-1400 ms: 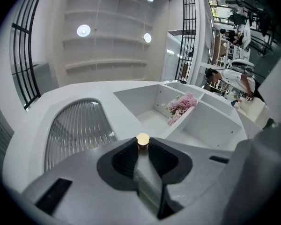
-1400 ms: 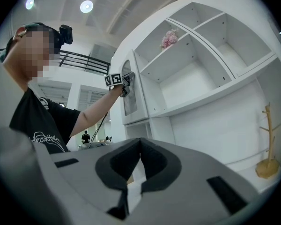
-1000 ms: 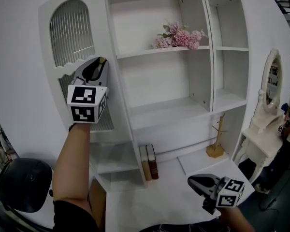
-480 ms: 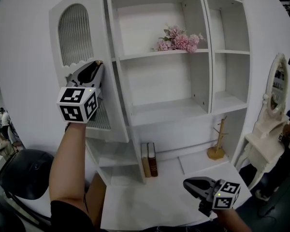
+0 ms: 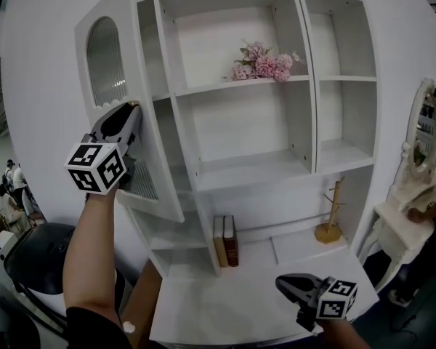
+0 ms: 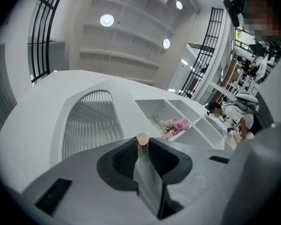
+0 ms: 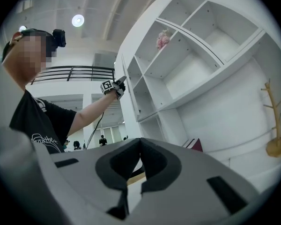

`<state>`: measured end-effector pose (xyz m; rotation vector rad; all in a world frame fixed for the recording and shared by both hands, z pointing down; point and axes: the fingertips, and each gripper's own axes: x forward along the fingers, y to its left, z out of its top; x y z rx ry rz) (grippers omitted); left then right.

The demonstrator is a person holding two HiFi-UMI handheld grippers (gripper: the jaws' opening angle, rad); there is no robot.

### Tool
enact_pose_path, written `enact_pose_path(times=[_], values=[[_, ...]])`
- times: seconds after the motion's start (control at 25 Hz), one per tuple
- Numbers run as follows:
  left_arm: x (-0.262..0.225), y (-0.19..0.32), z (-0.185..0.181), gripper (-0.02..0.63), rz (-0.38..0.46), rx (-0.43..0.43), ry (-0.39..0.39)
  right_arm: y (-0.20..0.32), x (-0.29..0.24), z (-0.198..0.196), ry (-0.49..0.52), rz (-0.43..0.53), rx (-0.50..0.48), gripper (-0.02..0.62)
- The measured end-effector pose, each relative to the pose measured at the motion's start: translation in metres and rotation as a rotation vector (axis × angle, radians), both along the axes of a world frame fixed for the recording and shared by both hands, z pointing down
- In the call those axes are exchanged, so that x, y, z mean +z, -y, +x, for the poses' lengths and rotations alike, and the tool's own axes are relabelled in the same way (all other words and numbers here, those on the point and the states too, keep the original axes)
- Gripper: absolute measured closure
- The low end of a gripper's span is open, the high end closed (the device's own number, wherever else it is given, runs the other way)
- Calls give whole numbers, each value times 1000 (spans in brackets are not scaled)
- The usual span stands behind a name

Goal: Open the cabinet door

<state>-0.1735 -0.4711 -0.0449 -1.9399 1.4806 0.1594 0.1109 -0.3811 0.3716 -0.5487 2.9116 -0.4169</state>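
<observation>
At the right-hand free edge of the cabinet door [image 5: 131,42], which stands partly swung off the shelves [image 5: 254,169], the left tool [image 5: 133,106] is clamped on the small round knob [image 6: 143,139]. The hinge side lies to the left of the knob, so further opening likely arcs outward and leftward. The right tool [image 5: 282,282], jaws together and empty, hangs low over the table [image 5: 225,297], well apart.

Bright, even light w/ fisheye edges
</observation>
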Motion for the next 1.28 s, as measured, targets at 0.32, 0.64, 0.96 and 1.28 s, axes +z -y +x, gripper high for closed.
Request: enact_pose_path(times=[0.32, 0.64, 0.96, 1.28], values=[[-1, -30, -10, 531, 11, 50, -16, -11, 3, -8, -16, -5, -19, 591], [-4, -54, -23, 531, 13, 124, -23, -28, 0, -46, -24, -2, -56, 591], [-3, -72, -35, 529, 18, 193, -11, -41, -6, -77, -22, 13, -44, 591], [-3, -87, -46, 529, 23, 275, -14, -53, -12, -109, -22, 32, -30, 591]])
